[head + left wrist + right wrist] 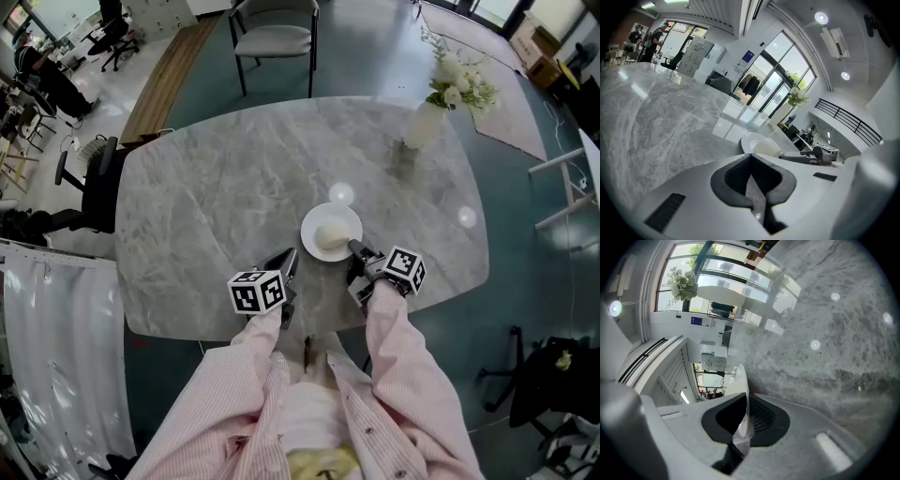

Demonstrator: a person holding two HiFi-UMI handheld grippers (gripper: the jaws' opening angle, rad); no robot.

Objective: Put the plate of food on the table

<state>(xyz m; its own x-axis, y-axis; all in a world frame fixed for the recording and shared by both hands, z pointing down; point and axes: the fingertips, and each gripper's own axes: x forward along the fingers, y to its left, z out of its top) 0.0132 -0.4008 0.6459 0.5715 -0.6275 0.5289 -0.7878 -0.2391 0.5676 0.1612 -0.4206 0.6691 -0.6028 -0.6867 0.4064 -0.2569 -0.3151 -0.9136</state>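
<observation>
Left gripper [286,261] — jaws together, empty | right gripper [355,248] — jaws clamp plate [310,223] rim, plate level

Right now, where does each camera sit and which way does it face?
Head view: on the person's head, looking steeply down at the table; pink sleeves, left gripper and right gripper show.
Left gripper view: on the left gripper, looking across the table at the plate; its shut, empty jaws show.
Right gripper view: on the right gripper, rolled sideways along the table; its jaws clamp the plate rim.
Shared: both gripper views show plate and flowers.
</observation>
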